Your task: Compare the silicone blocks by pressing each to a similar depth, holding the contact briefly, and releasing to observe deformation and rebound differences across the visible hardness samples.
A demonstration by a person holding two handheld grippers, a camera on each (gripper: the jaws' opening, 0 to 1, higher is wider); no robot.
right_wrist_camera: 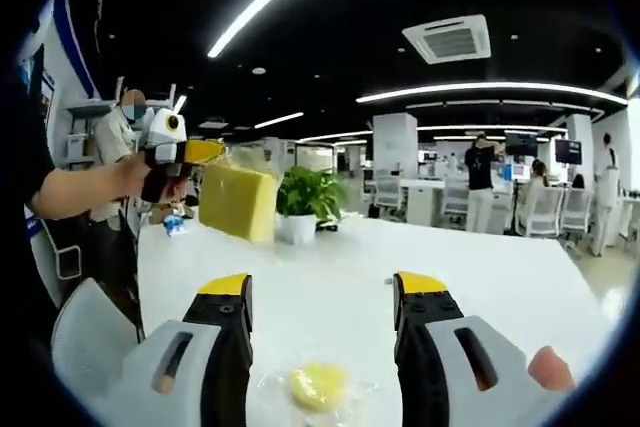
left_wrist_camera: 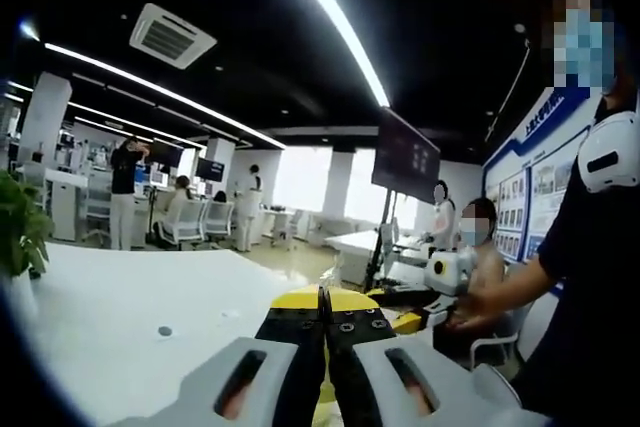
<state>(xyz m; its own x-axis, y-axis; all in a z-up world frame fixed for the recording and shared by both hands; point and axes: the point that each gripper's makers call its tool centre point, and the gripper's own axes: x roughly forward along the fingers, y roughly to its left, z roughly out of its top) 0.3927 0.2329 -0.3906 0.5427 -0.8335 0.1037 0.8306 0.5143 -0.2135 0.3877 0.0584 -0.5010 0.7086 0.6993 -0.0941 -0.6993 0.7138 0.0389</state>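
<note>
Claws first: the left claw (left_wrist_camera: 325, 322) has its jaws pressed together with only a thin seam between them, and some yellow shows right behind the tips and down low in the seam. From the right gripper view that same claw (right_wrist_camera: 205, 155) is off to the upper left, held up in the air by a hand (right_wrist_camera: 135, 179), and it's clamped on a yellow silicone block (right_wrist_camera: 238, 201) that hangs over the white desk (right_wrist_camera: 340, 267). There's a clear, shiny film around the block, looks like a bag, but the edges are hard to make out.

The right claw (right_wrist_camera: 325, 292) is wide open with nothing between its jaws. Just below the gap between the tips, a smaller yellow sample (right_wrist_camera: 316, 385) lies on the desk in crinkly clear wrap; it's blurry so I can't tell its exact shape.

Beyond the held block there's a potted plant (right_wrist_camera: 303, 205) on the desk. A dark monitor on a stand (left_wrist_camera: 405, 157) sits past the left claw, with office chairs and people farther back. A fingertip (right_wrist_camera: 550, 367) peeks in at the lower right, cut off.
</note>
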